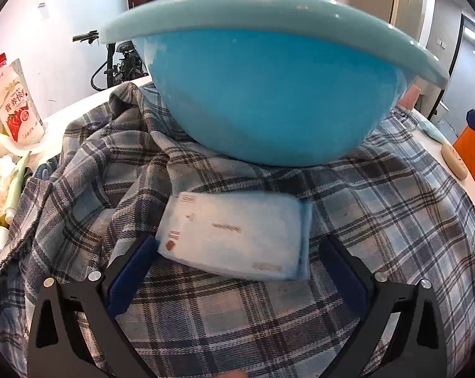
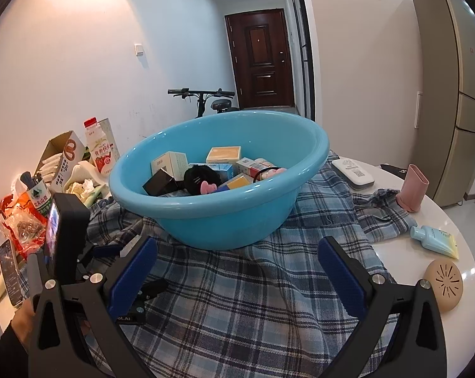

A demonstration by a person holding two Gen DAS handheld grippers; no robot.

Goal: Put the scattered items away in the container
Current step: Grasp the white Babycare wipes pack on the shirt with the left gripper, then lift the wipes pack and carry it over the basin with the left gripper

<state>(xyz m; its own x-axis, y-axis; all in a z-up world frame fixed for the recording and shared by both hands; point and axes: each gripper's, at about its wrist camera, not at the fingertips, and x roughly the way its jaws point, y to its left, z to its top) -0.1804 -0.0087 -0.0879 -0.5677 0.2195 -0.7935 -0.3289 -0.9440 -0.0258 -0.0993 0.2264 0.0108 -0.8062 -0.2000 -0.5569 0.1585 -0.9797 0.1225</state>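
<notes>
Landmark: we place everything against the blue basin (image 2: 218, 182), which sits on a plaid cloth (image 2: 253, 299) spread over the white surface (image 2: 395, 261).
Left claw (image 1: 234, 267): we see its 2 fingers spread wide apart, low over the cloth just in front of the basin, gripping nothing.
Tissue pack (image 1: 237, 236): it lies flat on the cloth just in front of the basin's base, between the 2 fingers; its left corner is at the left finger, and we cannot tell whether they touch.
Right claw (image 2: 237, 271): its fingers also stand wide apart, higher and in front of the basin, with only cloth between them.
Inside the basin: we see several small boxes (image 2: 169, 163), a black item (image 2: 199, 179) and a pink piece.
Right of the basin: a blue bottle (image 2: 432, 239), a round beige disc (image 2: 443, 283), a pink cup (image 2: 412, 189) and a white remote (image 2: 352, 173) lie on the surface.
Left of the basin: a milk bottle (image 2: 100, 148) stands among bags and cartons.
</notes>
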